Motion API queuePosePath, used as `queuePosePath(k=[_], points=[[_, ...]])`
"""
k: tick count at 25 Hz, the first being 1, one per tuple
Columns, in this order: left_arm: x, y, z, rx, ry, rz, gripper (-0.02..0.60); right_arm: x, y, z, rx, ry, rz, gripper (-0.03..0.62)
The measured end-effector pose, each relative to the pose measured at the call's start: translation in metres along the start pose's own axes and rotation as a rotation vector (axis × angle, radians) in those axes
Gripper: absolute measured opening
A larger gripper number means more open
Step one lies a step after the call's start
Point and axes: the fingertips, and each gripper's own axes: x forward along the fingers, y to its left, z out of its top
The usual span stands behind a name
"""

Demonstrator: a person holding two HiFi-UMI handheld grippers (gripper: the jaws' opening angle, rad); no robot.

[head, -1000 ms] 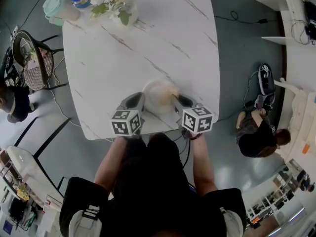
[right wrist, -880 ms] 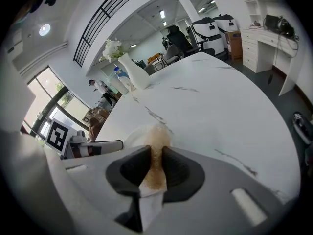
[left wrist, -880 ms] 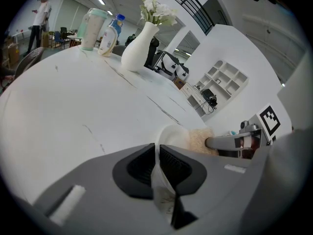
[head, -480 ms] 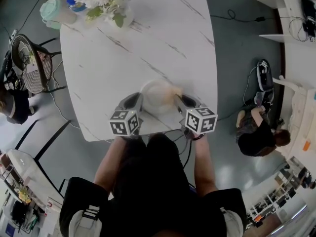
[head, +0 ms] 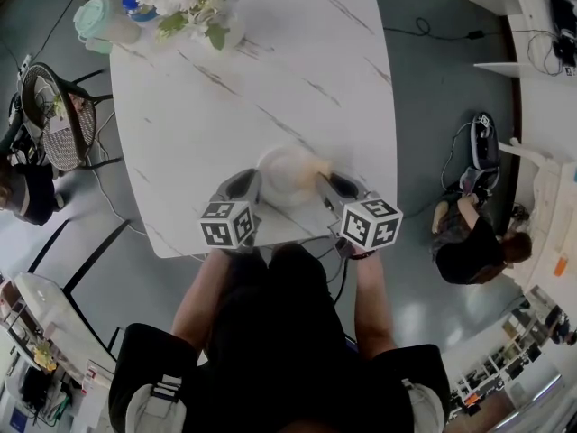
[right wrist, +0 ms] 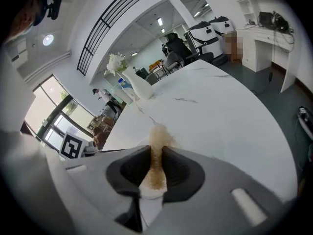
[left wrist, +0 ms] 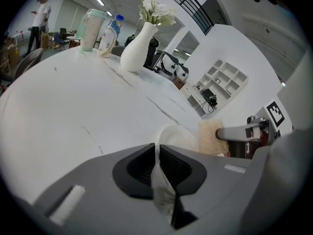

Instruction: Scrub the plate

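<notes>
Left gripper [left wrist: 157, 153]: jaws nearly together, pinching the near rim of the white plate [left wrist: 178, 137]; the rim runs down between the ribbed pads.

Right gripper [right wrist: 156, 153]: jaws clamped on a tan sponge [right wrist: 157, 141], whose fuzzy end sticks out past the tips. In the head view the sponge sits at the plate's right rim; I cannot tell whether they touch.

Plate position: on the white marble table [head: 270, 61], between the two grippers and close to the table's near edge, roughly mid-width. Cannot tell whether it lies flat or is tipped up.

Edges: both marker cubes sit just inside the near edge, above the person's lap. The right edge of the table lies a little way out from the right gripper, with grey floor beyond.

Open room: past the plate the tabletop is bare across its middle and right. The far left corner holds a white vase of flowers [head: 194, 3], a mint-lidded cup [head: 99, 21] and a blue-capped bottle [head: 135, 3], all well apart from the plate. A wicker chair [head: 54, 111] stands off the left edge.
</notes>
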Motion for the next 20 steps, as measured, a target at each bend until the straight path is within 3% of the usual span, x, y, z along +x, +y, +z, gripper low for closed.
queuePosePath(k=[6,20], points=[[0.0,0.0,0.0,0.005,-0.005,0.002,0.037,-0.001,0.028,0.006,-0.029,-0.008,0.073,0.069],[-0.002,-0.001,0.001,0.014,-0.022,0.005,0.037,0.027,0.068,-0.029,-0.075,0.076,0.165,0.069]])
